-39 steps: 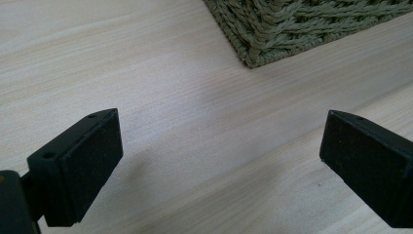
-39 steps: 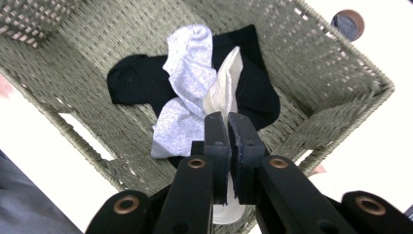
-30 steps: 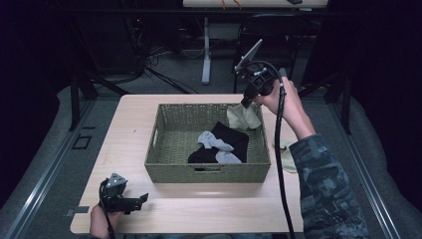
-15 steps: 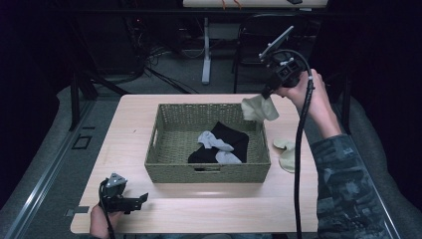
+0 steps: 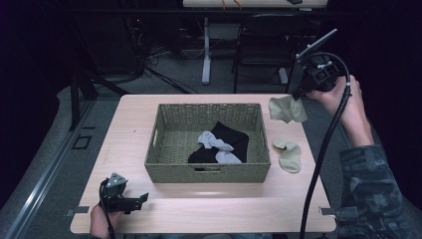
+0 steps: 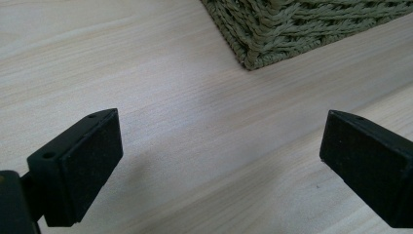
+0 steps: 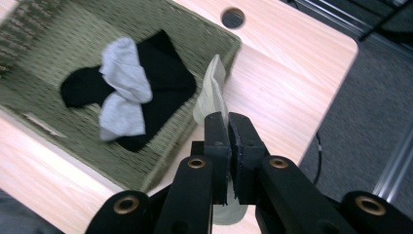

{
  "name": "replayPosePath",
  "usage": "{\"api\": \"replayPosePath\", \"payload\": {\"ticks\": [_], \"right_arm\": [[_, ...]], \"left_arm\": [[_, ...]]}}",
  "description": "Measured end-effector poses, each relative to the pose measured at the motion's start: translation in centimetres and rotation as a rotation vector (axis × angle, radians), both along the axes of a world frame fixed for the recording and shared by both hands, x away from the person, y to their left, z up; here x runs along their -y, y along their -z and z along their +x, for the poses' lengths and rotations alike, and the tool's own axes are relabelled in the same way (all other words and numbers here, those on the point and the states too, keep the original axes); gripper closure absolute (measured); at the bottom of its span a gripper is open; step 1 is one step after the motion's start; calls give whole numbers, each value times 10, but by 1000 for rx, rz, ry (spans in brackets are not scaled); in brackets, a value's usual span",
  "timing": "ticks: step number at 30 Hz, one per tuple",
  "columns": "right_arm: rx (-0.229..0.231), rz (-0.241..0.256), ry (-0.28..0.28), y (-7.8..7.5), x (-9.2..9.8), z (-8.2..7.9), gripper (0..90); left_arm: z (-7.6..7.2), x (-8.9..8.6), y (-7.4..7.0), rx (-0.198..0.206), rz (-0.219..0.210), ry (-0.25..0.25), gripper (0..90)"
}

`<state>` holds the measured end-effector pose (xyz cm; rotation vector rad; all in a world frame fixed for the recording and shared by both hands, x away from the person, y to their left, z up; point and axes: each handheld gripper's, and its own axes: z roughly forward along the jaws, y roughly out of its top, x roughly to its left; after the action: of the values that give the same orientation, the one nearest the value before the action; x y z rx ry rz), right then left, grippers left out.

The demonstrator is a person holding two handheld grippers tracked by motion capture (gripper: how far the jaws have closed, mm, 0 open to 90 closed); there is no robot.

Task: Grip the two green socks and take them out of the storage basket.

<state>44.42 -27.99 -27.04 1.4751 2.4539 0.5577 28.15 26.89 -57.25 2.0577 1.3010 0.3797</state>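
Under right gripper [image 5: 298, 94]: beige sock [image 5: 287, 109], clamped, hanging.

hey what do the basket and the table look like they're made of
The basket looks like woven wicker or seagrass, olive-green and matte: twisted strands show at its corner. The table appears to be light wood or wood-look laminate, smooth with fine grain lines; which one is unclear.

One wicker basket [image 5: 208, 172] on one table [image 5: 139, 127]. Socks: 2 beige, one held up [image 5: 287, 109], one flat on the tabletop [image 5: 289, 154]; 2 grey [image 5: 214, 141], [image 5: 228, 157]; approx. 2 black [image 5: 234, 137] beneath. Two grippers [image 5: 130, 201], [image 5: 296, 87].
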Motion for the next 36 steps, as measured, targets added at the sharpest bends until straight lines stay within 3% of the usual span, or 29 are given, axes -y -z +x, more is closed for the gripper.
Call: {"api": "replayPosePath", "payload": {"ticks": [3, 8, 14, 15, 16, 17, 18, 19, 24, 25, 29, 32, 33, 36], "right_arm": [[-9, -2, 14, 7, 7, -1, 872], [-25, -2, 62, 38, 25, -1, 872], [-79, -8, 95, 85, 41, 3, 872], [-79, -8, 95, 85, 41, 3, 872], [-96, 11, 106, 104, 47, 4, 872], [-101, 14, 111, 111, 48, 5, 872], [-101, 14, 111, 111, 48, 5, 872], [-124, 30, 112, 129, 51, 6, 873], [-191, 62, 115, 173, 51, 10, 873], [-191, 62, 115, 173, 51, 10, 873], [-220, 85, 137, 212, 47, 11, 873], [-240, 92, 129, 224, 47, 11, 872], [-246, 101, 143, 236, 45, 11, 872], [-257, 116, 136, 244, 47, 11, 858]], "left_arm": [[0, 0, 0, 1, 1, 0, 20], [0, 0, 0, -1, 4, -4, 19], [1, 1, 1, -2, 4, 1, 18], [1, 1, 1, -2, 4, 1, 17], [1, 1, 1, -2, 4, 1, 17], [1, 1, 1, -1, 5, 1, 17], [1, 1, 1, -1, 5, 1, 17], [1, 1, 1, -1, 6, 0, 17], [1, 1, 1, -5, 9, 7, 17], [1, 1, 1, -5, 9, 7, 17], [1, 0, 1, -5, 1, 3, 17], [0, 1, 1, -2, -2, 5, 16], [0, 1, 0, -1, 1, 6, 15], [1, 0, 1, -3, -2, 7, 15]]}}
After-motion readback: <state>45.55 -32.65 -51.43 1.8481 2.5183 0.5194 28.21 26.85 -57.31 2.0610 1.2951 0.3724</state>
